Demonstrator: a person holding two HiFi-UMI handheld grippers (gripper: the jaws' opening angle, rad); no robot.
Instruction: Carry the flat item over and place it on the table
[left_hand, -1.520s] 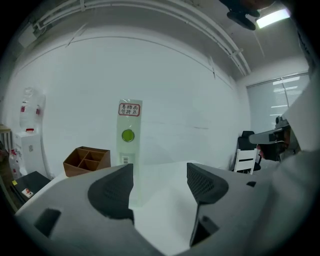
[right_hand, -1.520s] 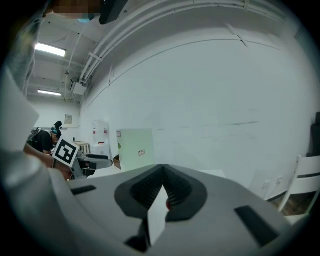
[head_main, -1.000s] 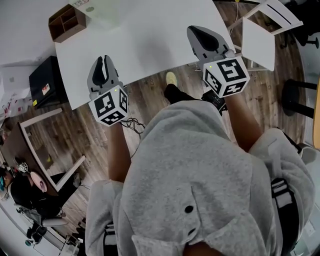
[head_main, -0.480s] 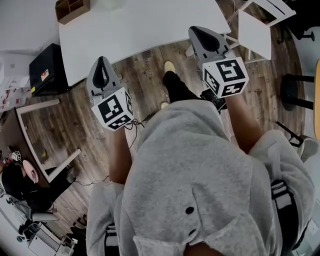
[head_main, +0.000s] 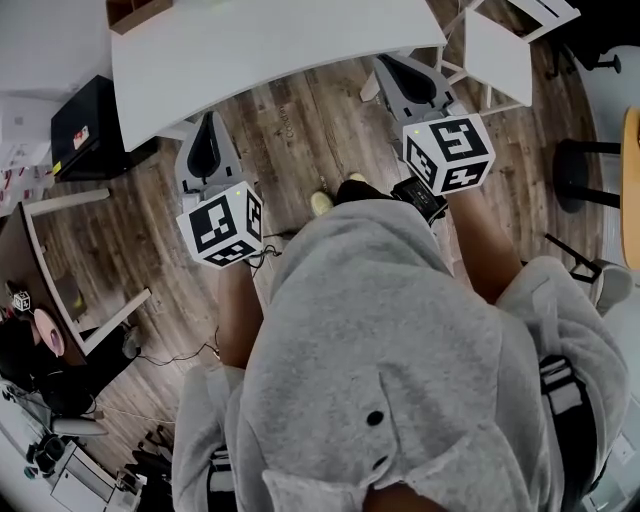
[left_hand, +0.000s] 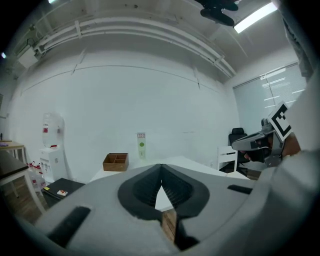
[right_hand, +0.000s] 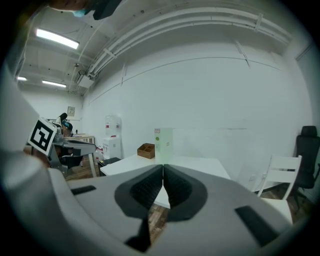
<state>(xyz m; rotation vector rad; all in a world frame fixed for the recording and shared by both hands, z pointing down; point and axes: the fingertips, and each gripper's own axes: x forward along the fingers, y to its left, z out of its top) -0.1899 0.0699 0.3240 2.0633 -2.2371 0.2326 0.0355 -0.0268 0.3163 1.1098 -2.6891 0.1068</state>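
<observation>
Two grippers are out in front of you over the wood floor (head_main: 300, 130), short of the near edge of the white table (head_main: 280, 40). Your left gripper (head_main: 207, 118) has its jaws together, the ribbed black pads meeting at the tips with nothing between them. Your right gripper (head_main: 380, 62) is the same, jaws closed tip to tip and empty. Both point toward the table and only slightly downward.

Look at the far end of the table for the flat item (right_hand: 163, 145). It is a pale greenish panel with a round green mark, standing upright near the wall, well apart from both grippers. Just left of it sits a wooden compartment box (head_main: 138, 12), also on the tabletop.

To your right, a white chair (head_main: 495, 50) stands by the table's right end. To your left, a black case (head_main: 85, 125) lies on the floor beside the table, and a water dispenser (left_hand: 51, 145) stands against the far wall.
</observation>
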